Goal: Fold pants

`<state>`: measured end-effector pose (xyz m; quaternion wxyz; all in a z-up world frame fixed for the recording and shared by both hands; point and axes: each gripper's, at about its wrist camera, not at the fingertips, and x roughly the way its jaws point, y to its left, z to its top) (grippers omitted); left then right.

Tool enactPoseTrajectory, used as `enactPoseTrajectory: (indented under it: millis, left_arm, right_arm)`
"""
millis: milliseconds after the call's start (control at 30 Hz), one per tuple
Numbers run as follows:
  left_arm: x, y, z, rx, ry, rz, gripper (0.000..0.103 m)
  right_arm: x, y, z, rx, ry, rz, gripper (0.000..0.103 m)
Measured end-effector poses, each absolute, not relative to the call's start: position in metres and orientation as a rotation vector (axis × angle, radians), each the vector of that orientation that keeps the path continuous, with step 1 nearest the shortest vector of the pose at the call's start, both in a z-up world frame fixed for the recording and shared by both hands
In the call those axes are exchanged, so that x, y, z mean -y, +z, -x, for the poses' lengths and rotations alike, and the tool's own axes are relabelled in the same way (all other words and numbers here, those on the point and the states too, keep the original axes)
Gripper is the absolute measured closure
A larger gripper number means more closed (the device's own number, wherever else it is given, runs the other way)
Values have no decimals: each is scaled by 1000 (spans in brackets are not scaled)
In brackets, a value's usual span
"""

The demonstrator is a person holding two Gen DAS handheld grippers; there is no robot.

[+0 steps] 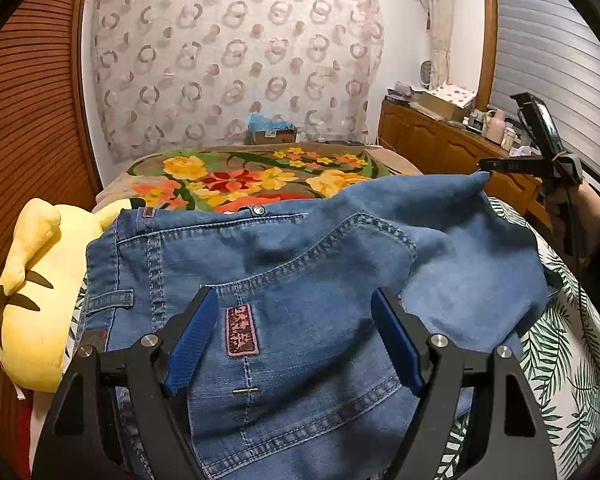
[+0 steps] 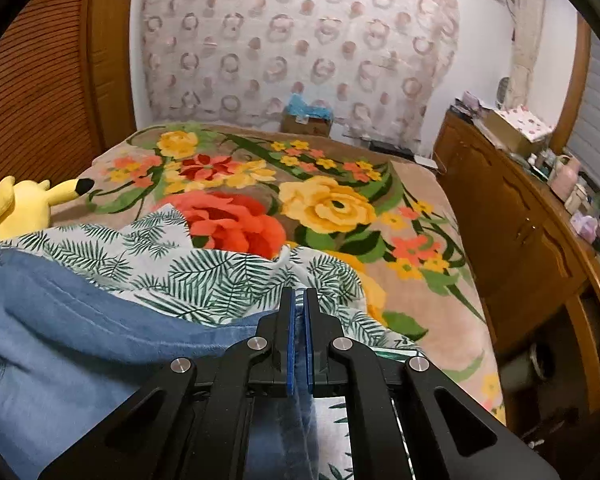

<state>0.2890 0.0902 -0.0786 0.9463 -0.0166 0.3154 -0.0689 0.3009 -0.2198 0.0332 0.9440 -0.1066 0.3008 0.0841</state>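
Blue denim pants (image 1: 300,280) lie on a fern-print sheet (image 1: 560,352) on the bed, waistband to the left, back pocket up. My left gripper (image 1: 296,320) is open just above the seat of the pants, one blue pad on either side of a pink label (image 1: 242,330). My right gripper (image 2: 299,320) is shut on a fold of the pants (image 2: 60,340) and holds that corner raised; it also shows in the left wrist view (image 1: 488,168), pinching the lifted denim tip.
A yellow plush toy (image 1: 32,280) lies at the left of the pants. A floral blanket (image 2: 320,208) covers the bed beyond. A wooden dresser (image 2: 520,232) with clutter runs along the right. A cardboard box (image 2: 306,122) sits at the far end.
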Motion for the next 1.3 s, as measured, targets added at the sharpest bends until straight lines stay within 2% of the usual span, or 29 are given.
enactPoseTrajectory:
  millis: [100, 133, 167, 233, 500, 567, 667, 967, 1000, 1067, 1133, 1300]
  left_arm:
    - [-91, -80, -288, -643, -140, 34, 23]
    - [-91, -80, -288, -642, -140, 34, 23]
    - [-91, -80, -288, -643, -141, 33, 23]
    - [-91, -81, -289, -643, -140, 33, 23]
    - [-91, -81, -288, -645, -139, 32, 23]
    - [-92, -82, -288, -646, -138, 30, 23]
    - [-92, -82, -287, -643, -134, 28, 23]
    - [-99, -86, -285, -631, -115, 51, 23]
    - [-99, -85, -285, -628, -115, 51, 23]
    - [-99, -84, -285, -625, -118, 49, 23]
    - [-99, -85, -284, -626, -118, 48, 23]
    - [-99, -85, -284, -625, -117, 50, 23]
  right_arm:
    - [210, 36, -294, -620, 171, 198, 99]
    - [211, 39, -292, -620, 168, 192, 95]
    - [213, 41, -289, -620, 160, 186, 85]
    - [218, 44, -281, -614, 163, 168, 75]
    - [235, 23, -238, -685, 201, 153, 66]
    - [239, 13, -231, -718, 220, 144, 61]
    - [243, 2, -229, -761, 236, 130, 60]
    - [252, -4, -235, -819, 261, 84, 60]
    - [251, -1, -235, -820, 268, 87, 63]
    - [250, 5, -228, -812, 262, 108, 83]
    - [252, 10, -220, -794, 280, 96, 91]
    - [257, 32, -187, -704, 259, 110, 96]
